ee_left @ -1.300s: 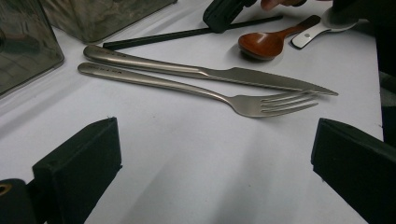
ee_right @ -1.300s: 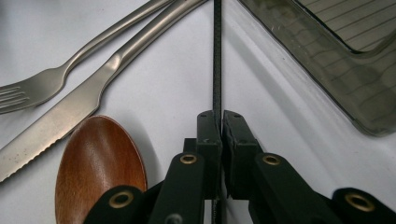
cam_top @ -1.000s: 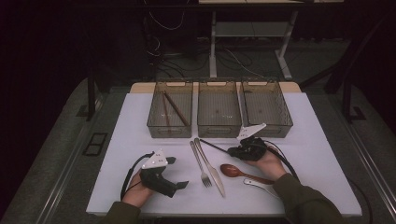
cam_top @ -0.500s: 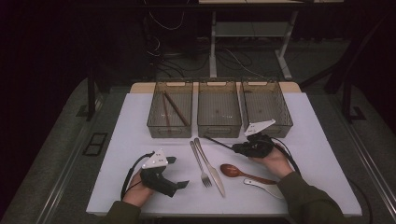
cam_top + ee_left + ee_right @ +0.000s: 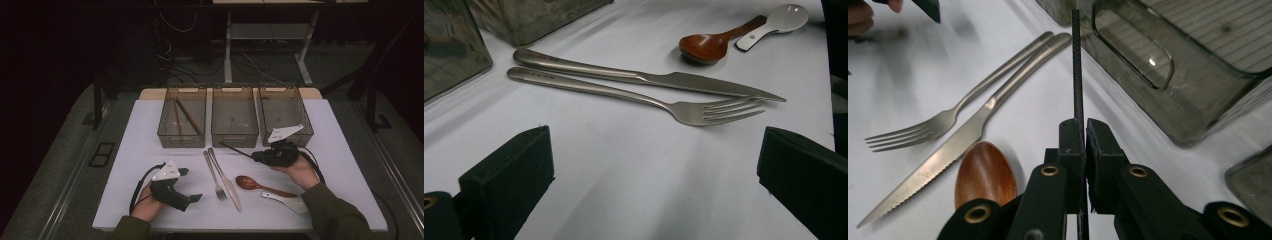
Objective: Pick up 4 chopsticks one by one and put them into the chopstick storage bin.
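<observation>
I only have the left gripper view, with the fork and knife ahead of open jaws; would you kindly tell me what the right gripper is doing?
Observer: The right gripper is shut on a thin black stick, which juts out past its jaws.
Operator: Thank you. Is there anything in the bins yet?
Observer: In the high view, the left bin holds two brown sticks.
</observation>
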The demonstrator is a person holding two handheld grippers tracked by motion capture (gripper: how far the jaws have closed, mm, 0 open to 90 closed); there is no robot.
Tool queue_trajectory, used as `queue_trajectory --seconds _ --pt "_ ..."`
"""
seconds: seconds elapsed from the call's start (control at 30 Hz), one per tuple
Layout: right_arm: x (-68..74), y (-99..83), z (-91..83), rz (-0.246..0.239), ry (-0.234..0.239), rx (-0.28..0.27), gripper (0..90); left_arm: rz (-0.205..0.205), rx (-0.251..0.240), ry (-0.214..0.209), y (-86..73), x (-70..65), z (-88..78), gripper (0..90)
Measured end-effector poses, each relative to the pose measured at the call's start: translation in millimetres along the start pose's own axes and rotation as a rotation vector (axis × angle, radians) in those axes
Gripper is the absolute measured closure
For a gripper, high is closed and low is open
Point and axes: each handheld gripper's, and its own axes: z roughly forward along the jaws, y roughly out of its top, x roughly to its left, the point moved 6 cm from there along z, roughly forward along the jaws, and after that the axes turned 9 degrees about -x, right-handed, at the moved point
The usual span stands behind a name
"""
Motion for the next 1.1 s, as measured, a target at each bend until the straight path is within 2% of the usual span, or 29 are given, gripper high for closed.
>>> queue_trajectory --seconds 0.6,0.83,1.1 --pt "4.4 14.8 -11.0 -0.001 0.016 -0.036 85.8 -0.004 0.0 0.002 0.2 0.6 1.4 0.4" --pt "2.8 27.1 -14.3 0.004 0.014 -0.063 85.8 -0.005 0.002 0.004 -0.2 0.6 1.2 0.4" --pt "-3.4 46.1 -10.4 0.001 0.005 -0.095 85.8 -0.001 0.005 0.002 -0.3 0.0 0.9 0.4"
